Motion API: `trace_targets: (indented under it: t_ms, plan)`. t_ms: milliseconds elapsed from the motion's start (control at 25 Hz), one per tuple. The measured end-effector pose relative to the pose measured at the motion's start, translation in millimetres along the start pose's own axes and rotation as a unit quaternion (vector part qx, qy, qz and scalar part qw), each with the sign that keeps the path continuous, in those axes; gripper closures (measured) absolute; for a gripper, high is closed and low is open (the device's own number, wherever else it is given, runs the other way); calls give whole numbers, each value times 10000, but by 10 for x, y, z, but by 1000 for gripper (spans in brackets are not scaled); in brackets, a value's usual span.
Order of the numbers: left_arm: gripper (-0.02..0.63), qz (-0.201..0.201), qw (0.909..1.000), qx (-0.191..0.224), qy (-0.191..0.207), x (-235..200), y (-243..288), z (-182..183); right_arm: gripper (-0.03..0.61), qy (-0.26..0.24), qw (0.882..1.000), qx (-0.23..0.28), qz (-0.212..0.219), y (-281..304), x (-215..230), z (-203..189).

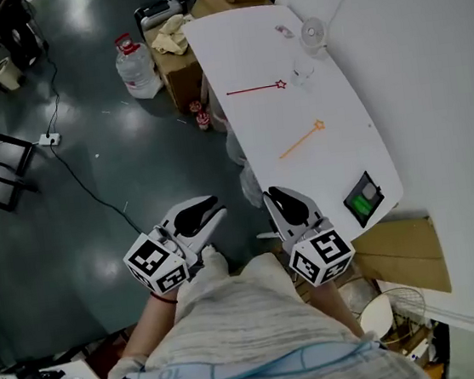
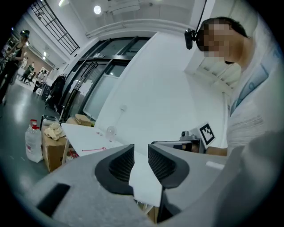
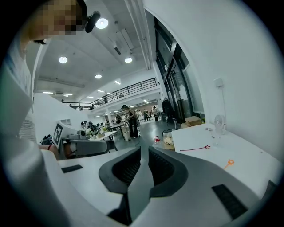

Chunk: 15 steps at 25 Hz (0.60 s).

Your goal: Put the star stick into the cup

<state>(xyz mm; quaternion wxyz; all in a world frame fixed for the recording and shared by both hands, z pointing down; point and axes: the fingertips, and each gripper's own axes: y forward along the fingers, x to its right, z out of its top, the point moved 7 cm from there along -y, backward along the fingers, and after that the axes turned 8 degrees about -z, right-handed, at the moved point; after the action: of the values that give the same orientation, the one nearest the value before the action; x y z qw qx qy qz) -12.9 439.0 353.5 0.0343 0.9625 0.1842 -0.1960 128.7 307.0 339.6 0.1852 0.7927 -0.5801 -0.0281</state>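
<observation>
Both claws hang close in front of the person's body, off the near end of the white counter (image 1: 237, 47) and above the dark floor. The left claw (image 1: 219, 210) points level, its jaws apart by a narrow gap with nothing between the ribbed pads (image 2: 120, 163); through that gap only the bare counter top shows. The right claw (image 1: 272, 194) tilts slightly down, its jaws drawn all but together and empty.

Out on the counter, well apart from both claws, the red star stick (image 1: 255, 89) lies flat, its star end pointing toward the clear cup (image 1: 302, 72), which stands upright just beside it. The orange star stick (image 1: 302, 139) lies nearer to the person, angled across the top. A small fan (image 1: 313, 32) stands beyond the cup. A water jug (image 1: 136, 68) and a cardboard box (image 1: 178, 71) sit on the floor by the counter's far corner.
</observation>
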Motion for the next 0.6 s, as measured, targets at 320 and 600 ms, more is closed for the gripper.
trace_targets:
  t_ms: [320,600]
  plan:
    - [525,-499,9984,5,252,-331,108,478,443,-94,9991,-97,-398,176,-24,327]
    - [525,-796,9959,-406,108,-836,610,430,443,184,9965,-201,-795,655,532,257]
